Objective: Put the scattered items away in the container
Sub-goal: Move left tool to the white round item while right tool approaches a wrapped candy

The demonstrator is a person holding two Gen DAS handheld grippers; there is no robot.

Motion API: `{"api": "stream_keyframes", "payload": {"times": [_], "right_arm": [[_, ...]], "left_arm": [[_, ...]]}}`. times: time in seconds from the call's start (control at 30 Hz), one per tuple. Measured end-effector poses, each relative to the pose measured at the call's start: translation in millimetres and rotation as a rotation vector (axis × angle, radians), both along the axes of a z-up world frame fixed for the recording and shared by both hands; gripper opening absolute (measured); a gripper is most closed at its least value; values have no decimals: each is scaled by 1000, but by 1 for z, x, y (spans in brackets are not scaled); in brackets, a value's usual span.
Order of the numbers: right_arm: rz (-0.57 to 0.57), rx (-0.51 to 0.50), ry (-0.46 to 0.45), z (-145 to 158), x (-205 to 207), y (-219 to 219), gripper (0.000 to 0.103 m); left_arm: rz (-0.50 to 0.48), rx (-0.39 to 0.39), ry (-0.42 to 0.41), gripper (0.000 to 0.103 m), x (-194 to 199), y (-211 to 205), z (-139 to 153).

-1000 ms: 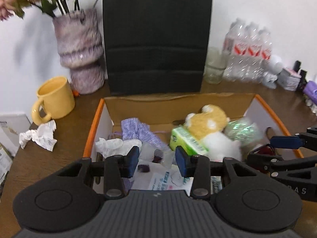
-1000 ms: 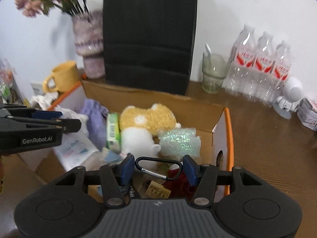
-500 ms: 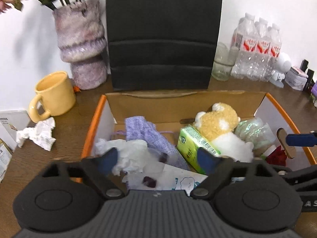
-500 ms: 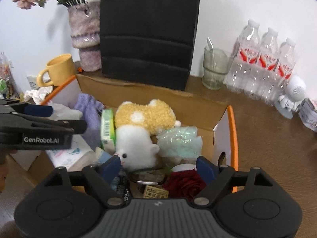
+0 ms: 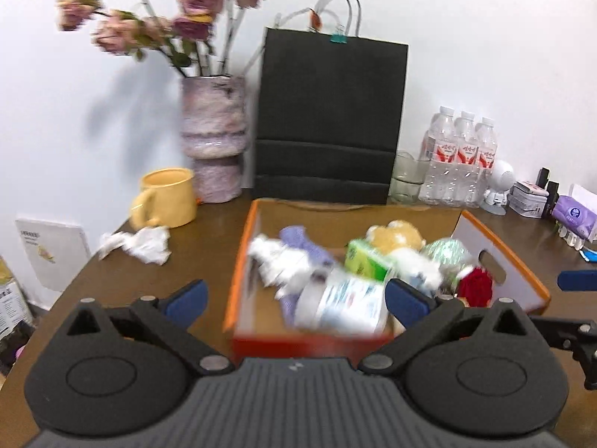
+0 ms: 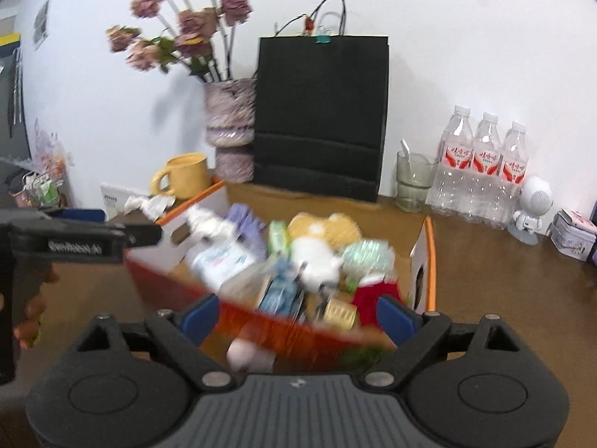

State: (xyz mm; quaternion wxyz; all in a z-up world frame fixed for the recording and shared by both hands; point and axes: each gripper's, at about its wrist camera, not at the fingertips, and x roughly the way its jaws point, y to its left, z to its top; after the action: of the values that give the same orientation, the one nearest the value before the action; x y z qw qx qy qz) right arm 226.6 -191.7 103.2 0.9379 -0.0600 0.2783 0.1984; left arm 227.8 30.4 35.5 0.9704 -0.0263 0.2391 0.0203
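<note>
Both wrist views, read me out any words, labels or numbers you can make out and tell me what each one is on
"GenRobot.AI": faintly, on the side of the left gripper in the right wrist view; smeared by motion.
Red labels on the water bottles: white script, too small to read.
White card at the table's left edge: print too blurred.
Packets in the box: print blurred.
Tin at the right: unreadable.

Both tongs spread wide, holding nothing

Left tongs [image 5: 294, 298] and right tongs [image 6: 296, 315] sit level side by side, blue pads [image 5: 186, 298] far apart; a hand [image 6: 28, 310] grips the left handle.
</note>
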Motion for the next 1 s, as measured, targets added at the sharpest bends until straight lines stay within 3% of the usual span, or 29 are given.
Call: {"api": "stream_keyframes", "payload": {"times": [0.17, 0.3, 0.47, 0.63, 0.77, 0.83, 1.0], "right_arm": [[-5, -19, 42, -41, -16, 11, 86], [-20, -9, 118, -63, -5, 17, 68], [-21, -11, 122, -70, 4, 26, 63], [-19, -27, 132, -76, 15, 35, 40], [-8, -34, 144, -82, 19, 38, 35], [6, -34, 141, -82, 17, 38, 17], [12, -16, 125, -79, 11, 29, 13]], "left_arm": [[10, -23, 17, 103, -40, 11, -22], [13, -29, 48, 103, -55, 15, -37], [26, -52, 78, 103, -62, 20, -49], [23, -40, 88, 103, -61, 17, -53], [10, -33, 94, 103, -58, 11, -54], [0, -30, 98, 103, -56, 7, -54], [-37, -26, 108, 103, -47, -12, -54]]}}
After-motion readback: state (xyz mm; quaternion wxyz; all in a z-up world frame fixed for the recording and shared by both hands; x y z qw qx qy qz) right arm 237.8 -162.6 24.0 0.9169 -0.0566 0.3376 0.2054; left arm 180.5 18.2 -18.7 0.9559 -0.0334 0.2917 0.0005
